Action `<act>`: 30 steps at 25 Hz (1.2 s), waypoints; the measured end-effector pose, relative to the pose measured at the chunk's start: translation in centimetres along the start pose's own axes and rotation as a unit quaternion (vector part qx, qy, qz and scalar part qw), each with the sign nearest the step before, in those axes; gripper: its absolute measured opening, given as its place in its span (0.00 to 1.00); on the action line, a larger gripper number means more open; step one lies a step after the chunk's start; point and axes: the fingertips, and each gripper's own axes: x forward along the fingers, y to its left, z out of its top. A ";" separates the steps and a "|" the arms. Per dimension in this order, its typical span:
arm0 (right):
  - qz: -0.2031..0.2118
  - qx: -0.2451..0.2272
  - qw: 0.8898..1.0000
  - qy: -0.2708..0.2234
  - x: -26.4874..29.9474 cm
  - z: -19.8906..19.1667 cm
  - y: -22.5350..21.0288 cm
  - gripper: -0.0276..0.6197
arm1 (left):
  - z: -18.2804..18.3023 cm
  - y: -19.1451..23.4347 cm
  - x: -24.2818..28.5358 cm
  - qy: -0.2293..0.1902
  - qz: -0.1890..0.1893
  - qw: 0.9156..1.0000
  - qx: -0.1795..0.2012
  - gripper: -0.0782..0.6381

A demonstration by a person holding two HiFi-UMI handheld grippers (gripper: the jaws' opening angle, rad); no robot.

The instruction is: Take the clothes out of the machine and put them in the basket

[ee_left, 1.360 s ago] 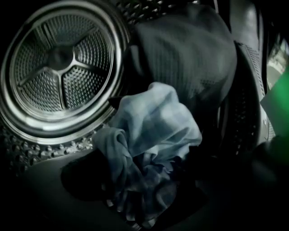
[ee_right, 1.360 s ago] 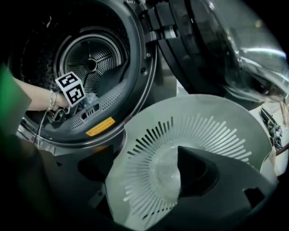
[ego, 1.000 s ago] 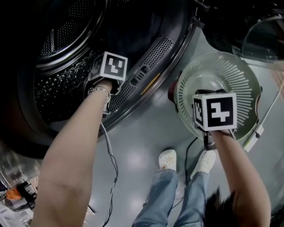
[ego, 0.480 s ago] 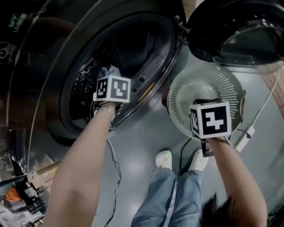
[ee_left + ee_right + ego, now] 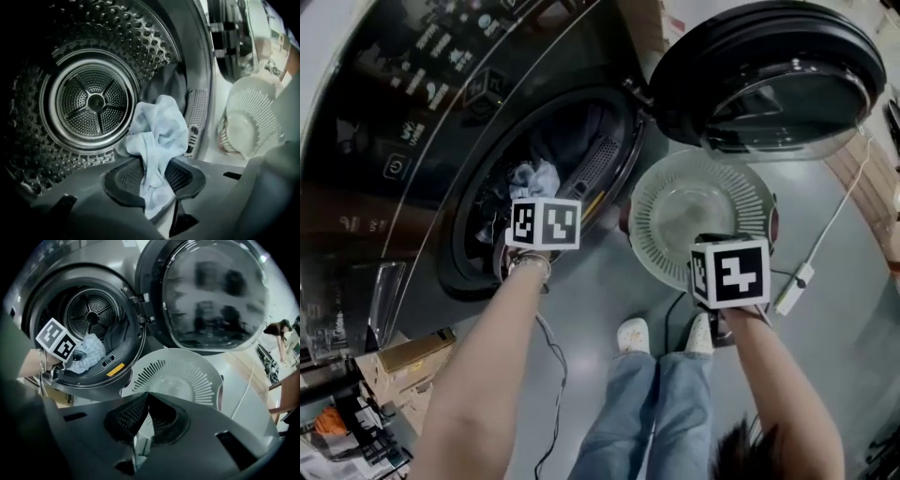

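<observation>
Grey floor (image 5: 591,281). Basket (image 5: 741,192) beside machine (image 5: 412,122), empty; dark clothes (image 5: 164,86) in drum (image 5: 93,101). Left gripper (image 5: 157,166), jaws just closing, pinches pale-blue cloth (image 5: 159,131); right gripper (image 5: 148,401) closed.

Floor (image 5: 591,286) is smooth grey and a bit shiny — soft glare spots on it. Cardboard boxes (image 5: 405,361) sit at the lower left, with what looks like shelf clutter below them — too dim to tell. A small white block (image 5: 791,291) on a cable lies off to the right.

Open drum mouth (image 5: 572,141) beside the swung-out door (image 5: 769,84), basket (image 5: 698,216) close below, bare floor (image 5: 595,281) between.
</observation>
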 end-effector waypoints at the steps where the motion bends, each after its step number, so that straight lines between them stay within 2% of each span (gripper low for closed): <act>1: 0.000 0.004 1.000 0.001 -0.6 -0.2 -0.3 0.04 | 0.1 -0.3 -0.7 0.001 -0.005 1.000 -0.009 0.28; 7: 0.003 0.036 0.999 -0.007 -3.6 -0.2 -2.0 0.04 | 1.0 -2.2 -4.7 -0.016 -0.043 0.997 -0.070 0.28; 12: 0.021 0.067 0.997 -0.019 -5.1 0.0 -2.5 0.04 | 2.2 -3.7 -8.7 -0.058 -0.079 0.987 -0.131 0.27; 16: 0.022 0.077 0.997 -0.024 -5.3 0.0 -3.2 0.04 | 3.0 -5.2 -11.2 -0.084 -0.112 0.979 -0.151 0.27; 21: 0.009 0.062 0.998 -0.017 -5.5 -0.5 -4.2 0.04 | 3.7 -7.0 -14.1 -0.105 -0.154 0.971 -0.152 0.27; 23: 0.008 0.062 0.998 -0.016 -5.8 -0.7 -4.5 0.04 | 4.3 -8.0 -15.2 -0.118 -0.175 0.965 -0.153 0.27; 27: 0.006 0.065 0.998 -0.011 -6.1 -1.2 -4.9 0.05 | 5.6 -10.0 -17.5 -0.144 -0.228 0.948 -0.170 0.27; 30: 0.003 0.074 0.997 -0.013 -6.4 -1.4 -5.2 0.04 | 6.1 -11.8 -19.0 -0.153 -0.269 0.936 -0.166 0.27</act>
